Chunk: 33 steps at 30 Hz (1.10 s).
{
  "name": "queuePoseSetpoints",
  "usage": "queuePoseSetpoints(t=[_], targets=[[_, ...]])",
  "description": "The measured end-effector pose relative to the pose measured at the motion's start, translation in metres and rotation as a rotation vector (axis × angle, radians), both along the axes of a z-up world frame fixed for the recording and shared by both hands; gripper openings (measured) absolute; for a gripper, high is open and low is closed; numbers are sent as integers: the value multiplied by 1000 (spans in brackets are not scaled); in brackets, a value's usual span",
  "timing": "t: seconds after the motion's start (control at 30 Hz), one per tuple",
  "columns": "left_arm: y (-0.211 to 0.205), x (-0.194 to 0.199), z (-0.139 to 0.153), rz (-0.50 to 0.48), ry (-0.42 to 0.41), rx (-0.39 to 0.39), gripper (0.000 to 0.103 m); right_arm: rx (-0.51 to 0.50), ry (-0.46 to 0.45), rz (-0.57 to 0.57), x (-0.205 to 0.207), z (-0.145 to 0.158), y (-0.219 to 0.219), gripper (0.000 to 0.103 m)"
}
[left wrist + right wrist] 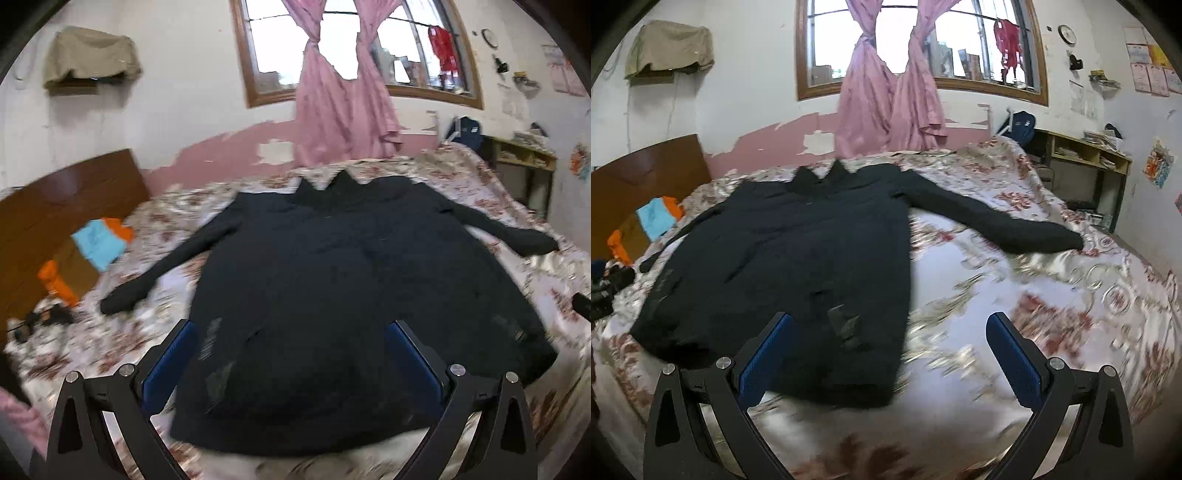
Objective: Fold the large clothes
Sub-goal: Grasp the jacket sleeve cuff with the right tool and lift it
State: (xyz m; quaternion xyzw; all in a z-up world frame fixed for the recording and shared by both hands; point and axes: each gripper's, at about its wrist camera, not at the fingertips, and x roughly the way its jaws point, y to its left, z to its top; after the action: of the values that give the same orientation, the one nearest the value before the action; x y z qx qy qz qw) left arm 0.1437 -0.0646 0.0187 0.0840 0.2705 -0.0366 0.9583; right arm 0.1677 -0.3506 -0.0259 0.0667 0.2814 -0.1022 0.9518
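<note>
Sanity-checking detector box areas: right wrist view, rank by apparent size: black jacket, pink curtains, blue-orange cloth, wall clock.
1. black jacket
2. pink curtains, farther away, so true size is unsure
3. blue-orange cloth
4. wall clock

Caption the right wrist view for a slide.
Open right hand-held gripper above black jacket spread flat on floral bed.

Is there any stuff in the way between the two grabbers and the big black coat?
Nothing visible. The black coat lies spread flat on the flowery bedspread, just ahead of the left gripper and right gripper, both with jaws open. The orange and blue clothes sit off by the headboard, well aside.
</note>
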Motion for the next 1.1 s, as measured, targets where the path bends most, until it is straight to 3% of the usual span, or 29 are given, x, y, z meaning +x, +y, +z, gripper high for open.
queuePoseSetpoints(t=[0.1, 0.33, 0.5, 0.6, 0.7, 0.87, 1.03, 1.07, 1.1], targets=[[-24, 39, -5, -63, 80, -5, 103, 51, 47, -27, 17, -4, -40, 102], [-93, 122, -22, -140, 197, -62, 103, 37, 154, -54, 53, -25, -119, 102], [-150, 185, -34, -135, 217, -77, 103, 22, 277, -9, 102, -44, -171, 102], [-181, 217, -42, -129, 223, -58, 103, 52, 276, -21, 124, -46, -194, 102], [-206, 252, -50, -158, 282, -107, 103, 135, 291, -65, 154, -51, -222, 102], [-233, 289, -69, -207, 334, -172, 103, 294, 159, -202, 185, -65, -270, 102], [-243, 308, -81, -241, 311, -258, 103, 536, 75, -430, 198, -94, -318, 101], [-243, 311, -82, -242, 310, -274, 103, 592, 78, -460, 202, -104, -325, 100], [-242, 315, -84, -241, 313, -291, 103, 642, 79, -471, 207, -114, -330, 89]])
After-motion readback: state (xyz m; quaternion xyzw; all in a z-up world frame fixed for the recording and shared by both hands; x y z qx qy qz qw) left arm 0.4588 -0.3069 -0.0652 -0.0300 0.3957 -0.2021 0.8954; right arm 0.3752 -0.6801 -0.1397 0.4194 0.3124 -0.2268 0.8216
